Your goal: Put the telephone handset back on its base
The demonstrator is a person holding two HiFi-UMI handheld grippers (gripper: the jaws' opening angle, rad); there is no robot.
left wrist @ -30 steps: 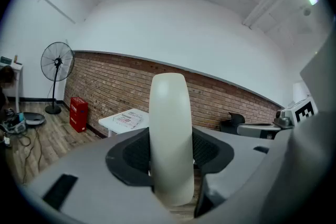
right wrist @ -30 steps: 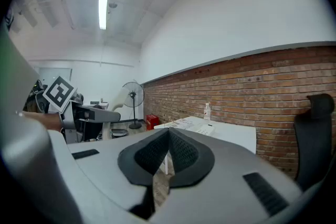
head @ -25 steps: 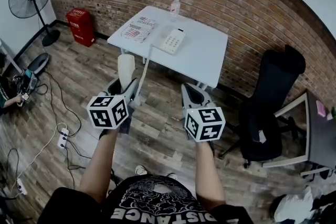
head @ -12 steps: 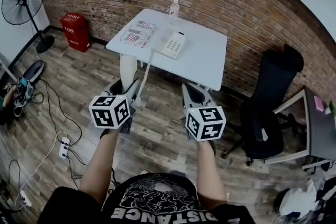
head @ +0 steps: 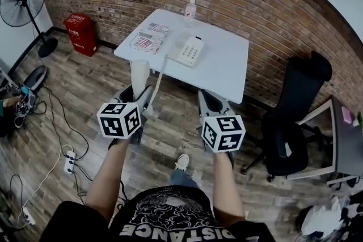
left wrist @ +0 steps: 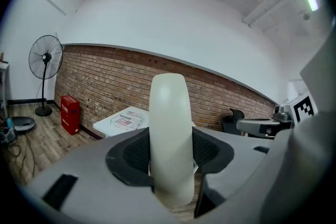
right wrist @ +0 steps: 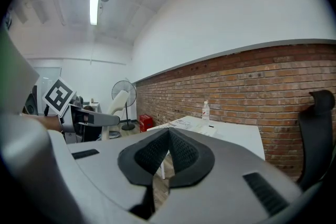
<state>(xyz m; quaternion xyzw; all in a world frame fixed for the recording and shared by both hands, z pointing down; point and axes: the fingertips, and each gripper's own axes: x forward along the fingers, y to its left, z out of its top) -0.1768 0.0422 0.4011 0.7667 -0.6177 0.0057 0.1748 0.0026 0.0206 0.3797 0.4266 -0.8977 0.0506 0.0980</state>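
The left gripper (head: 136, 100) was clamped on a cream-white plastic telephone handset (left wrist: 169, 134), short of the white square table (head: 227, 68) and well apart from it. The right gripper (right wrist: 168, 153), beside it, had its jaws together on nothing. On the table lay the white push-button telephone base (head: 190, 51), with a clear plastic bottle (head: 190, 8) at the far edge, its contents unclear. Only the head view showed the white coiled cord (head: 160, 73) running off the table's near edge toward the handset. The left gripper view showed both pads pressing the handset, its long axis upright and its rounded end uppermost.
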